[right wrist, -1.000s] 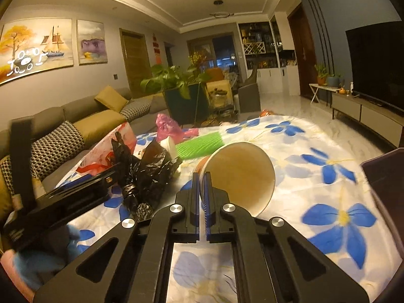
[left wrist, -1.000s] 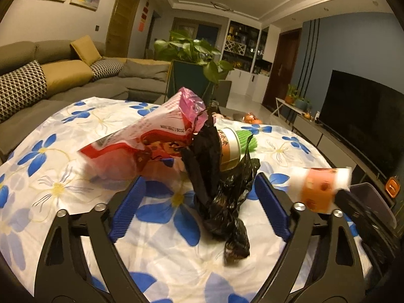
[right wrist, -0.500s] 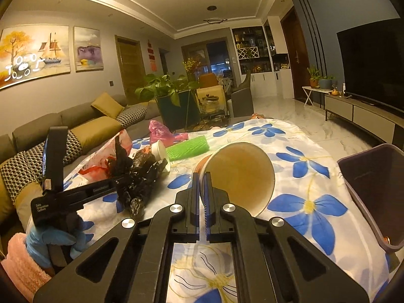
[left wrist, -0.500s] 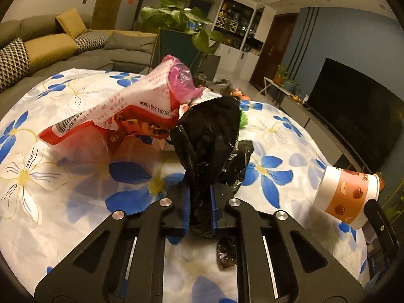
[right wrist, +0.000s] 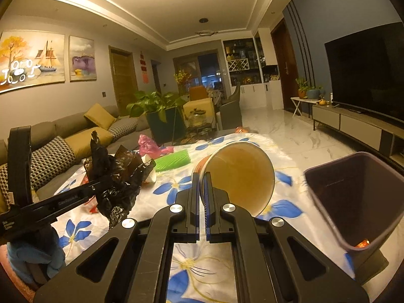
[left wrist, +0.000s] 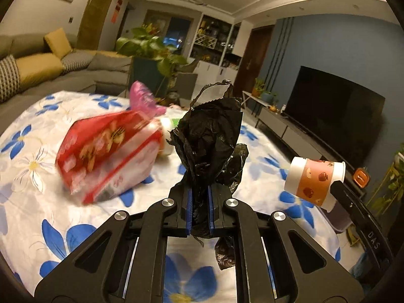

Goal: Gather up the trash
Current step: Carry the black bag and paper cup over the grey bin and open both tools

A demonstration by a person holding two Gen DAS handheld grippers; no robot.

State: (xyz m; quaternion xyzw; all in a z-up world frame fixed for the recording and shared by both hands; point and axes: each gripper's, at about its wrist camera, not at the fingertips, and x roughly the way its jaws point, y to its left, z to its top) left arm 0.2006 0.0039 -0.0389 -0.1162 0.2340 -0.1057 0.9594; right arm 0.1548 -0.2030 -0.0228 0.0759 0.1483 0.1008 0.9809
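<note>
A crumpled black plastic bag (left wrist: 210, 136) is pinched between the blue pads of the left gripper (left wrist: 199, 209), whose jaws are closed tight on its lower part. The bag stands up above the fingers, and a loose tail hangs below them, partly hidden by the black frame. The bag is held above a table (left wrist: 30, 217) covered in a white cloth with blue flowers.

To the left, a red and white snack bag (left wrist: 106, 156) is seen on the cloth, smeared by blur so its print cannot be read. Behind it, a pink plastic bag (left wrist: 142, 98) is partly hidden.

A paper cup (right wrist: 240, 174) is held on its side by the right gripper (right wrist: 202, 199), with one wall clamped between the nearly closed fingers and the open mouth turned toward the camera. In the left view its orange patterned outside is seen at the far right. A dark bin (right wrist: 353, 202) is seen at the right, beside the table edge, cut off by the picture's rim; something small and orange lies inside, too small to make out.
</note>
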